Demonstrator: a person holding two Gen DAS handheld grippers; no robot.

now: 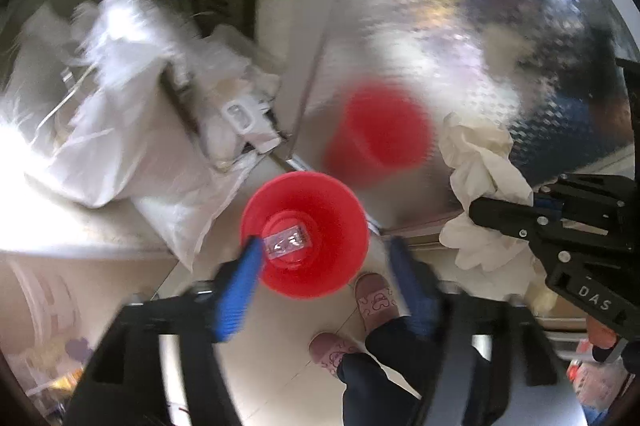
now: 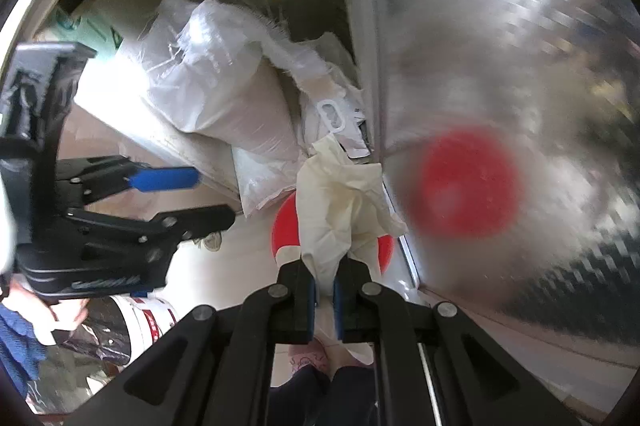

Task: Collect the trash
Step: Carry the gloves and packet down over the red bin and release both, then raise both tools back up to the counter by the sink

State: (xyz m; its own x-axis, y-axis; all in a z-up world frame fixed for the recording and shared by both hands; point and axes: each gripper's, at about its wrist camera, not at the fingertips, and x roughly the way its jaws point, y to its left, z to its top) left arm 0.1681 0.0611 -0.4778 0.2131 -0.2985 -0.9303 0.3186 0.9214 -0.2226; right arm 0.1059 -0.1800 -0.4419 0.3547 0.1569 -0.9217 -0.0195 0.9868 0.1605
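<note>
Beside the shiny metal panel (image 1: 460, 26) and the white sacks (image 1: 120, 130), a red bucket (image 1: 305, 232) stands on the pale floor (image 1: 288, 330), with a clear wrapper (image 1: 285, 241) already at its bottom. The left gripper (image 1: 326, 262) hangs above the bucket with its blue fingers (image 1: 240, 290) spread and nothing between them. The right gripper (image 2: 326, 292) is pinching a crumpled cream glove (image 2: 340, 202) just over the bucket. The step seems to be dropping trash; next, the right jaws should open above the rim.
</note>
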